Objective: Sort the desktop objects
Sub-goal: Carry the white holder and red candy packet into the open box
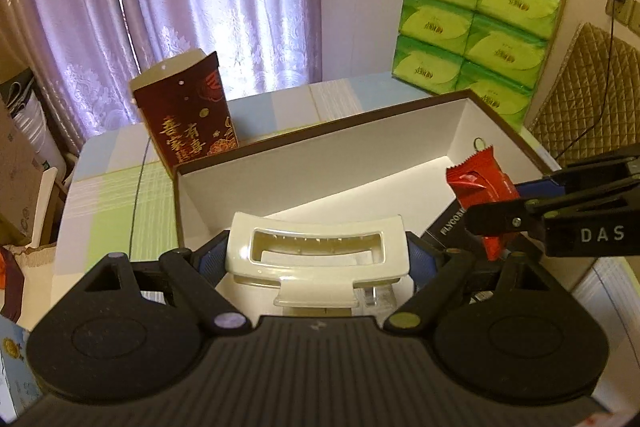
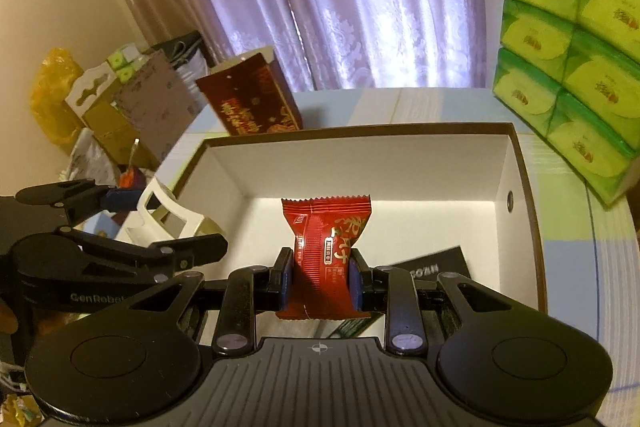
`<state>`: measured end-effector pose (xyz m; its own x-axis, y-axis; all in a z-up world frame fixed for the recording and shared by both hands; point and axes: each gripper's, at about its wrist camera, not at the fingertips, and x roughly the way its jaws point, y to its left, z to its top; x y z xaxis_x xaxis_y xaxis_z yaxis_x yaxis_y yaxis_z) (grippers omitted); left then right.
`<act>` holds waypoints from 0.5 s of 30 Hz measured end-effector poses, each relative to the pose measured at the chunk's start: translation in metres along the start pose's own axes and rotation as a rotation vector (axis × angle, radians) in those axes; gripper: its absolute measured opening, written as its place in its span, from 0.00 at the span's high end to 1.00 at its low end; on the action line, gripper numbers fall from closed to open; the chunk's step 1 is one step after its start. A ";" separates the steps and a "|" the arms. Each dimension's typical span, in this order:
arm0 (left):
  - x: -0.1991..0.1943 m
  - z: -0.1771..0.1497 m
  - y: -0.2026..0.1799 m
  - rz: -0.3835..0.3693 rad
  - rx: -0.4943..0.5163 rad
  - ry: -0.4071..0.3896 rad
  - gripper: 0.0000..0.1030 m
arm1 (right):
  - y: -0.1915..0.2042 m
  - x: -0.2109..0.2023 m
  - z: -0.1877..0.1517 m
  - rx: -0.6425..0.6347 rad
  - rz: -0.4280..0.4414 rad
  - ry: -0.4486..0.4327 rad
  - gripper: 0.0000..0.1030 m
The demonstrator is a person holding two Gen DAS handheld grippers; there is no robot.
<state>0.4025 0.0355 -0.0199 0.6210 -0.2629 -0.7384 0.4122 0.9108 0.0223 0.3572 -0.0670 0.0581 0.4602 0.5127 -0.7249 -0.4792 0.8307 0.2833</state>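
Note:
A cream plastic hair claw clip (image 1: 318,253) is held between the blue pads of my left gripper (image 1: 318,259), just over the near edge of the white-lined open box (image 1: 320,163). My right gripper (image 2: 322,281) is shut on a red snack packet (image 2: 325,247), held upright above the box's inside (image 2: 400,179). From the left wrist view the right gripper (image 1: 504,207) comes in from the right with the red packet (image 1: 482,193). In the right wrist view the left gripper (image 2: 132,223) and the clip (image 2: 168,215) are at the left. A black booklet (image 2: 434,269) lies in the box.
A dark red gift bag (image 1: 186,115) stands behind the box. Stacked green tissue packs (image 1: 476,39) stand at the back right on the pastel tablecloth (image 1: 116,203). A thin black cable (image 1: 136,195) crosses the table at left. Cardboard boxes and bags (image 2: 120,107) crowd the floor left of the table.

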 end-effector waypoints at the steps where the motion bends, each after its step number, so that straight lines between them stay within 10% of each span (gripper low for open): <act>1: 0.006 0.003 0.002 0.001 -0.001 0.007 0.18 | -0.002 0.005 0.002 0.001 -0.004 0.005 0.76; 15: 0.086 0.021 0.009 0.028 0.037 0.083 0.17 | -0.029 0.073 0.025 0.019 -0.046 0.069 0.76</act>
<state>0.4738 0.0143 -0.0687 0.5755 -0.2087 -0.7907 0.4206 0.9047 0.0673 0.4238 -0.0482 0.0125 0.4283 0.4580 -0.7790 -0.4442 0.8574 0.2598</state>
